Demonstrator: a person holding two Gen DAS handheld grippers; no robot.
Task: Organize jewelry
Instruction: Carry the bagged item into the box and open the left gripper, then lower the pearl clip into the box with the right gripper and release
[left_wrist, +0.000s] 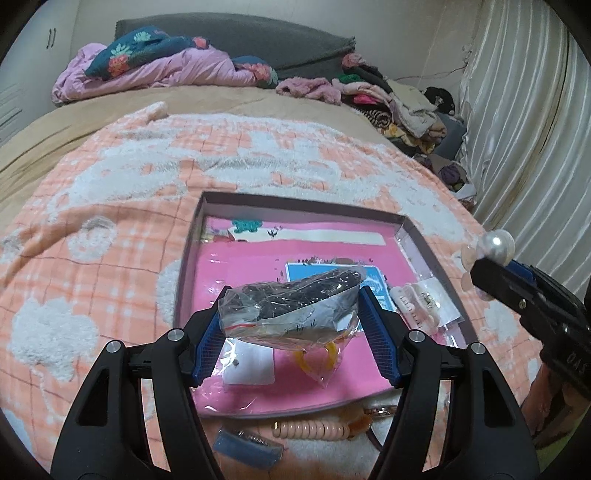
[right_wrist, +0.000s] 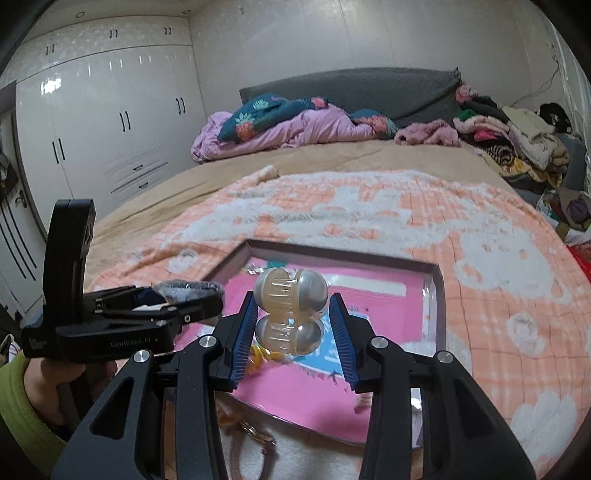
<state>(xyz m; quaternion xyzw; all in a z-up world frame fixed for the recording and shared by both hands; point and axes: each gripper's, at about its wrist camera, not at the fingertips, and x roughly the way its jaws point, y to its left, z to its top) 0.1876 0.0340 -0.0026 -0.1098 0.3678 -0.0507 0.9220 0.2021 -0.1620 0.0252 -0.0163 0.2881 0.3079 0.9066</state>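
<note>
A clear plastic bag of dark beads (left_wrist: 291, 306) is clamped by the left gripper (left_wrist: 291, 310) at lower centre, over the shallow pink-lined cardboard box (left_wrist: 295, 206); a pearly double-domed claw hair clip (right_wrist: 291, 314) is clasped by the right gripper (right_wrist: 293, 321).

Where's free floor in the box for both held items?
Free: the box's left and centre pink floor, bordered by its left wall and the blue card. Crowded: right side, with the pink claw clip and packets; near edge holds a white card and yellow ring bag.

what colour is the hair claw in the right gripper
Pearly white with translucent cream teeth; the hair claw shows best in the right wrist view.
</note>
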